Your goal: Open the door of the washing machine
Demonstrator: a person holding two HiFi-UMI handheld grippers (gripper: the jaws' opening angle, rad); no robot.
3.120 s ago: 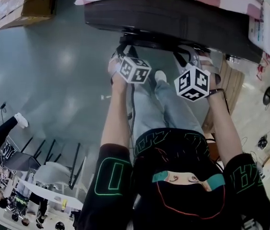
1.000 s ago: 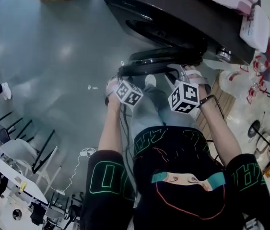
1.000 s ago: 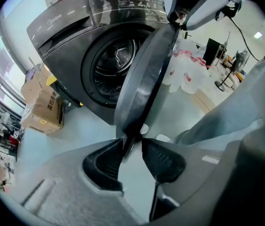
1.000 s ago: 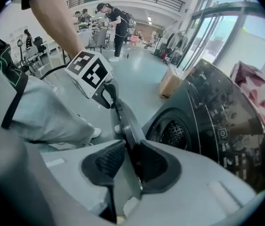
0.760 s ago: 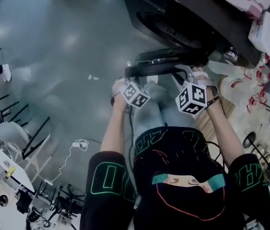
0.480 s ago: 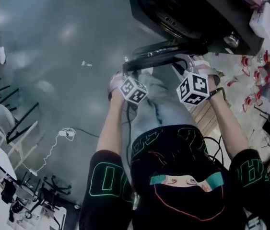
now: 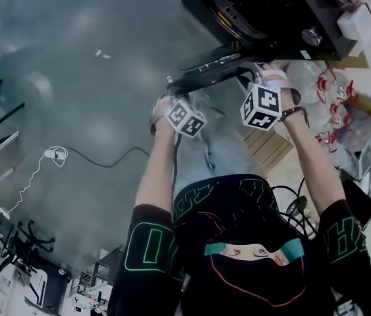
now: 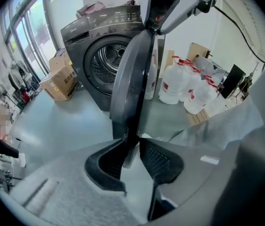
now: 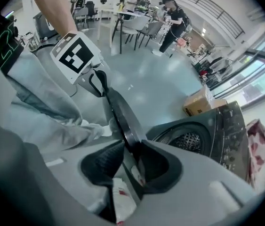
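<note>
The dark front-loading washing machine (image 7: 271,12) stands at the top of the head view, its drum opening (image 8: 113,60) uncovered. Its round door (image 7: 211,71) is swung well out, edge-on to both gripper views. My left gripper (image 8: 132,157) has the door's rim (image 8: 132,79) between its pads and its jaws are closing on it; it grips the left end of the door (image 7: 170,89). My right gripper (image 9: 130,161) pinches the rim (image 9: 120,114) at the door's other end (image 7: 256,72). Each gripper shows across the door in the other's view.
Several water jugs with red labels (image 8: 184,86) and a wooden pallet (image 7: 271,147) lie to the machine's right. A cardboard box (image 8: 61,79) sits on its other side. A cable (image 7: 99,160) trails over the grey floor. Chairs, tables and people (image 9: 137,27) are farther off.
The door has swung farther away from the machine's front, showing more of the drum opening. Both grippers stayed on its rim and moved with it, rolling as it turned.
</note>
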